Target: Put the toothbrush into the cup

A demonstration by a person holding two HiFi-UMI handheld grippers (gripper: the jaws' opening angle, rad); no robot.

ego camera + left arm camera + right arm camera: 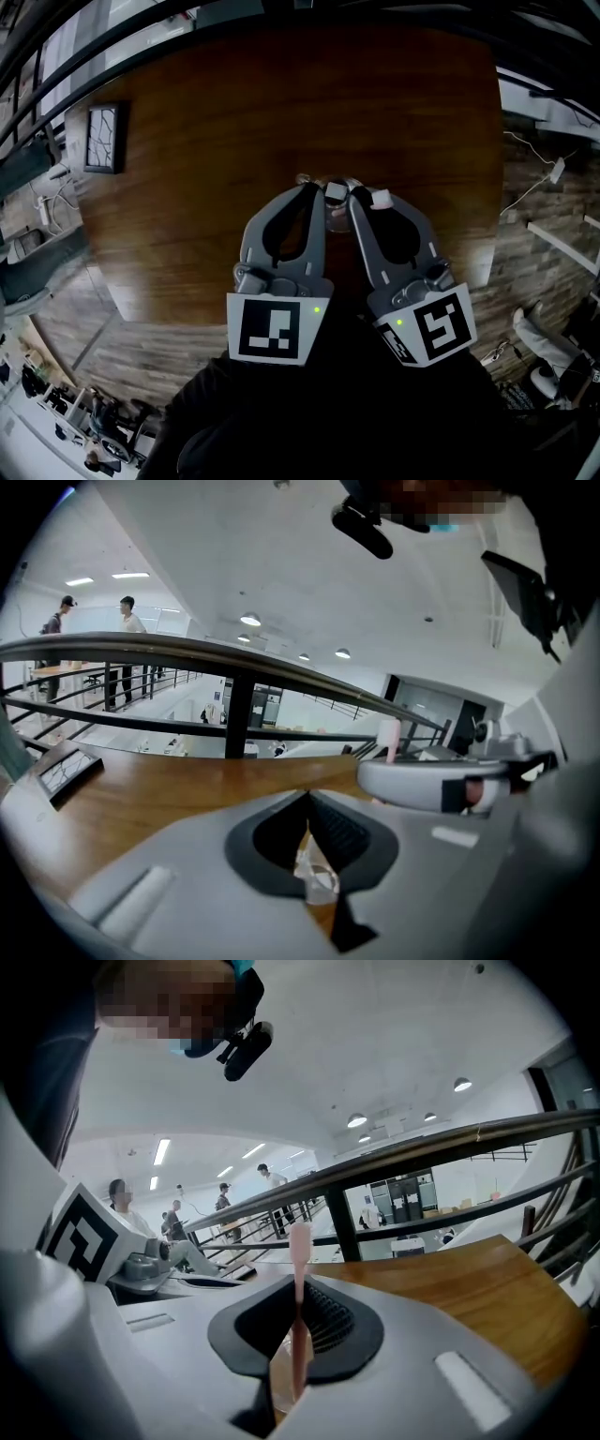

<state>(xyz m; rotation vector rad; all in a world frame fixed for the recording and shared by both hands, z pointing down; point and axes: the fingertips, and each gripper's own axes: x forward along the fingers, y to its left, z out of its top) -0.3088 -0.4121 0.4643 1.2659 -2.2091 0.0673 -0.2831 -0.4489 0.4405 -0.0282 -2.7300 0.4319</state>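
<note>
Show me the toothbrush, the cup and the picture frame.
toothbrush (299,1305): right gripper view, on its pink handle.
cup (315,879): left gripper view, on its clear wall.
picture frame (103,138): head view, on its middle.

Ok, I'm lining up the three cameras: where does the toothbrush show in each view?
Head view: the toothbrush is a small pale tip by the right gripper's front end, centre.
Left gripper view: a pale pink stick rising behind the right gripper, right of centre.
Right gripper view: upright, clamped between the jaws, centre.
Shared landmark: the wooden table.
</note>
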